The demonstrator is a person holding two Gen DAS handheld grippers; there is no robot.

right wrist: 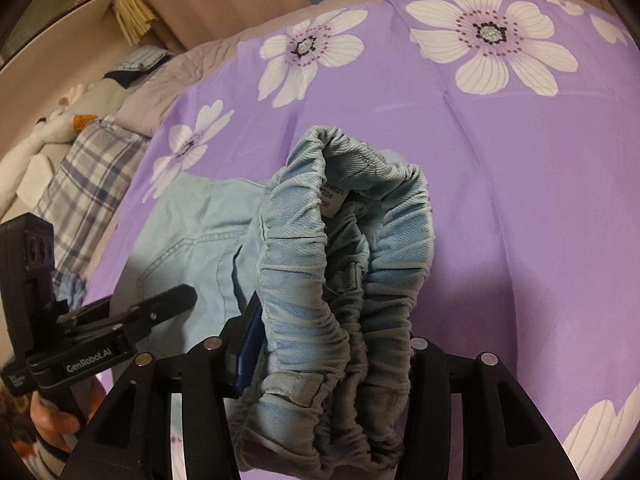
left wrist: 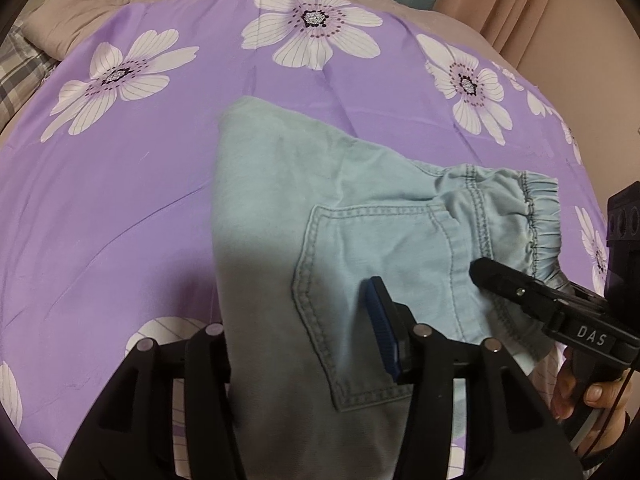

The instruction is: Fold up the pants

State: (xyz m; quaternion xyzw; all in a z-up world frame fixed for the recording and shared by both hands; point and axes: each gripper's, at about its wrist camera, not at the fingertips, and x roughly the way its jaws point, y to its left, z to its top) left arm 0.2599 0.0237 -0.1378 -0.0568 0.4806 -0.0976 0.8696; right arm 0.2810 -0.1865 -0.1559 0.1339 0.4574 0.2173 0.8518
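Looking down the left gripper (left wrist: 308, 356), the pale blue pants (left wrist: 320, 216) lie on the purple flowered bedsheet (left wrist: 120, 200), already doubled over, back pocket (left wrist: 360, 280) up and elastic waistband (left wrist: 540, 224) to the right. A fold of the cloth runs up between this gripper's fingers; only the blue-padded finger (left wrist: 384, 328) shows clearly, and whether the pads press the fabric cannot be told. The right gripper (left wrist: 500, 280) reaches in from the right, its tip lying over the cloth just below the waistband.

From the right gripper's (right wrist: 320, 360) own view, the gathered waistband (right wrist: 344, 280) bulges up between its fingers, the opening and a small label (right wrist: 334, 198) facing the camera. The fingers stand part-way apart around this thick bunch; a firm pinch cannot be confirmed here either. The left gripper (right wrist: 176, 300) lies over the pants to the left, held by a hand (right wrist: 48, 420).

The likely trouble: the bunched elastic is bulky and springy, so a loose hold could let it slip out and the fold fall open. If one gripper lets go ahead of the other, the layers may drag askew and the edges no longer line up.
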